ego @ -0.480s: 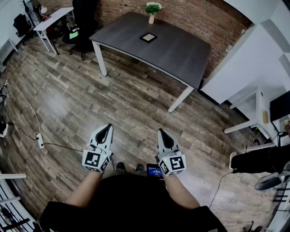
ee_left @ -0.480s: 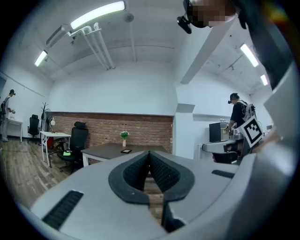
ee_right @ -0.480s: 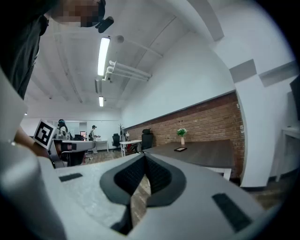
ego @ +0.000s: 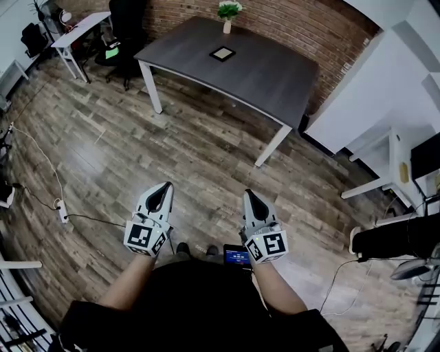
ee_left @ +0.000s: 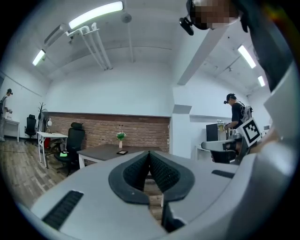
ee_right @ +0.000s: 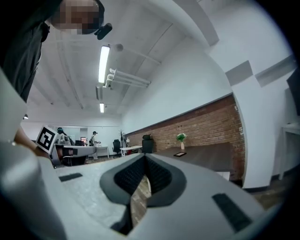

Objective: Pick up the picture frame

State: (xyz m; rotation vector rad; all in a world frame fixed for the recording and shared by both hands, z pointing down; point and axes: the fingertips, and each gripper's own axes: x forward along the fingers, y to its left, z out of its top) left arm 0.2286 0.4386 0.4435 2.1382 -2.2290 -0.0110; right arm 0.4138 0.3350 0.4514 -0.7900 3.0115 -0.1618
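A small black picture frame [ego: 222, 53] lies flat on the dark grey table [ego: 268, 79] at the far side of the room, near a potted plant [ego: 227, 14]. It also shows far off as the picture frame [ee_left: 122, 152] in the left gripper view and the picture frame [ee_right: 179, 154] in the right gripper view. My left gripper [ego: 163, 189] and right gripper [ego: 249, 197] are held level over the wooden floor, well short of the table. Both are shut with nothing between the jaws.
A black office chair [ego: 124, 41] and a white desk [ego: 79, 29] stand at the far left. White furniture [ego: 385, 89] lines the right wall. A power strip with cables [ego: 60, 213] lies on the floor at left. People stand at desks [ee_right: 65, 140] far behind.
Both grippers have slipped slightly lower in the head view and the table has shifted a little up and left. Jaws stay shut.
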